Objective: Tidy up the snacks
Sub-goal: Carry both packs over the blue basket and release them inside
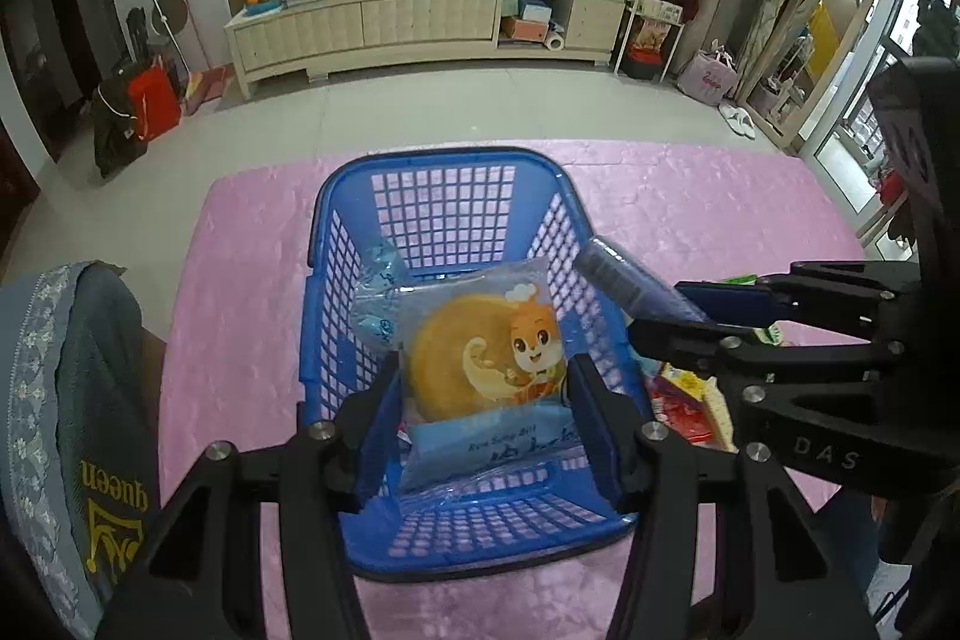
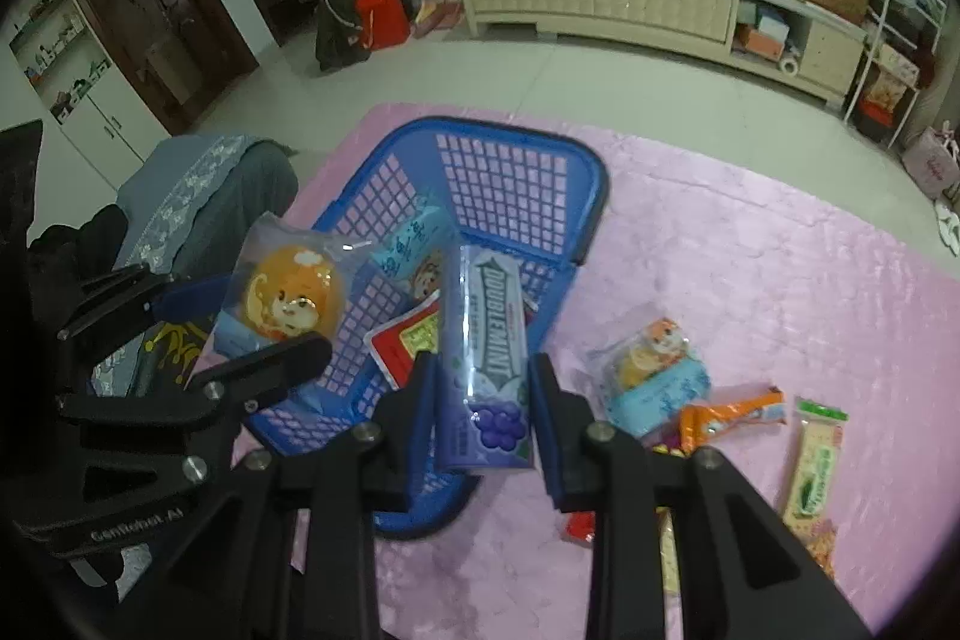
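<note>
The left gripper [image 1: 480, 424] clamps a cake packet [image 1: 480, 370] printed with an orange cartoon squirrel, holding it above the blue basket [image 1: 444, 196]. The right gripper [image 2: 480, 400] pinches a Doublemint gum pack [image 2: 486, 334] by its grape-printed end, poised over the basket's near right edge. Inside the basket lie a light blue packet [image 2: 414, 244] and a red packet [image 2: 402, 340]. The basket stands on a pink mat [image 2: 750, 280]. To its right on the mat rest a second cake packet [image 2: 654, 370], an orange wrapper [image 2: 732, 412] and a green-topped bar [image 2: 816, 466].
</note>
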